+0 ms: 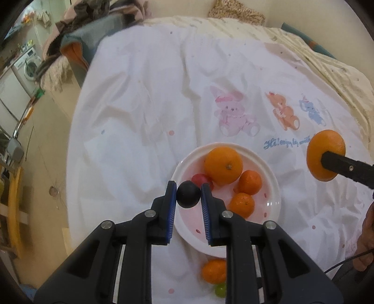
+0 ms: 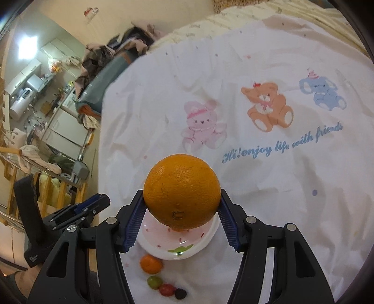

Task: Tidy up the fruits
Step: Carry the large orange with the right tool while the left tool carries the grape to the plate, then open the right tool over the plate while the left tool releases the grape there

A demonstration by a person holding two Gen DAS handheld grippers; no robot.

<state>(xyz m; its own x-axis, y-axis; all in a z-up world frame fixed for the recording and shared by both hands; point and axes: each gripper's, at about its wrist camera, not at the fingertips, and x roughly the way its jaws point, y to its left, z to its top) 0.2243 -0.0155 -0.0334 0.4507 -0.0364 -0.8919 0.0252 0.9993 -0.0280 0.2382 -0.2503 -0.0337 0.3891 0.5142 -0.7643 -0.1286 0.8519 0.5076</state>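
A lived-in home: washing machine [image 1: 30, 65], heaped clothes [image 1: 93, 18], cartoon bedsheet [image 1: 163, 93].

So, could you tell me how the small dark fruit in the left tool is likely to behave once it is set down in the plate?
The small dark fruit looks round and smooth, so it will probably roll. The plate is dished, so its rim should stop it, likely against the oranges. It seems light: the left tool pinches it by the sides only.

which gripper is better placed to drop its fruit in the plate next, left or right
Left. The left gripper holds the dark plum directly over the white plate, while the right gripper carries its orange off to the plate's side.
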